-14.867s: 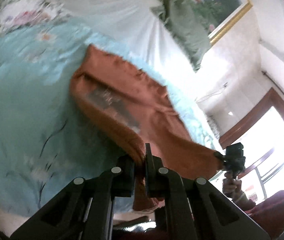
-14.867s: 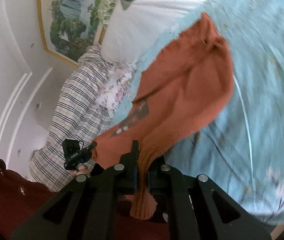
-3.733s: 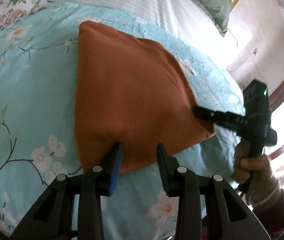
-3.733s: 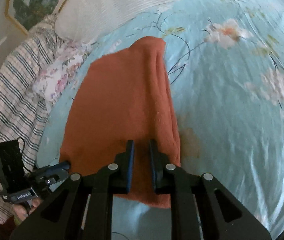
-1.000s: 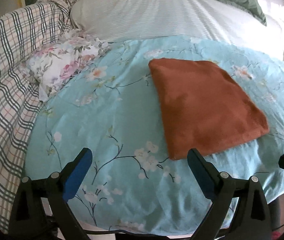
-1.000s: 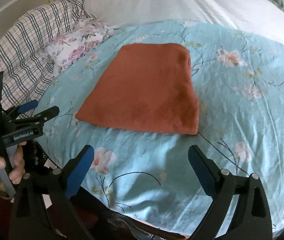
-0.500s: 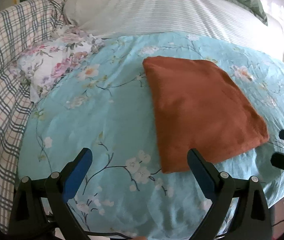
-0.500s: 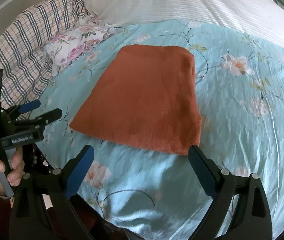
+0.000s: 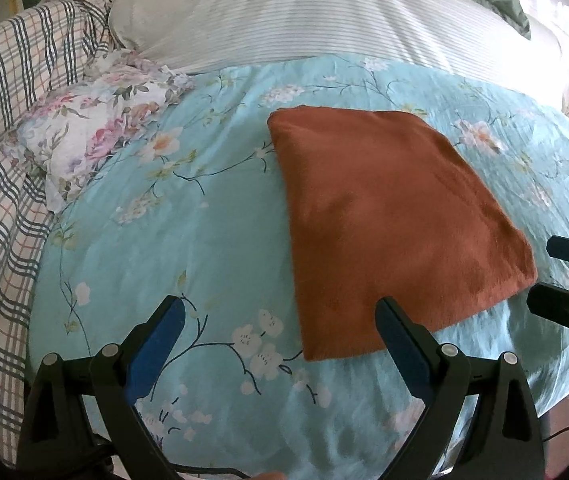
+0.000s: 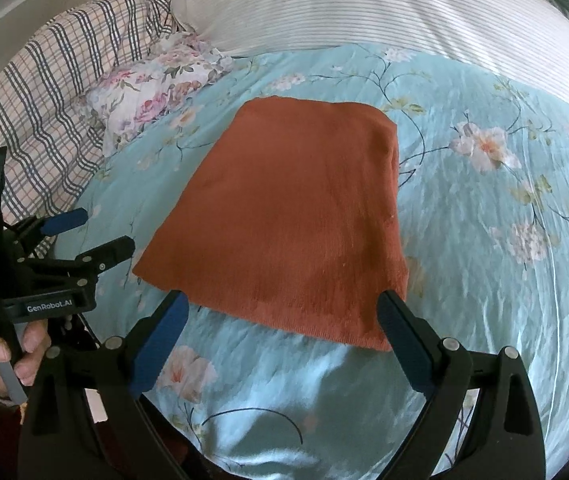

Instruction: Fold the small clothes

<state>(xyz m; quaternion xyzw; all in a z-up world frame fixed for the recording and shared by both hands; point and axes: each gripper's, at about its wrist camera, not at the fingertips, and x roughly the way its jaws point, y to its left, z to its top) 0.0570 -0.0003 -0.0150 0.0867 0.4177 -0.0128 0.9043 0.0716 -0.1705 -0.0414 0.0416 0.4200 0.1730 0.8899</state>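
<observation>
Rust-orange garment (image 9: 396,216) on turquoise floral bedspread (image 9: 204,232); perhaps grey-striped white pillow (image 9: 304,12).

One folded rust-orange garment (image 9: 396,220), two hand-held grippers (image 9: 280,312) (image 10: 280,312), three pillows (image 9: 96,136).

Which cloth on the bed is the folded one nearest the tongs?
The rust-orange garment, folded flat on the blue floral cover. The flowered cloth and checked cloth lie bunched farther off.
</observation>
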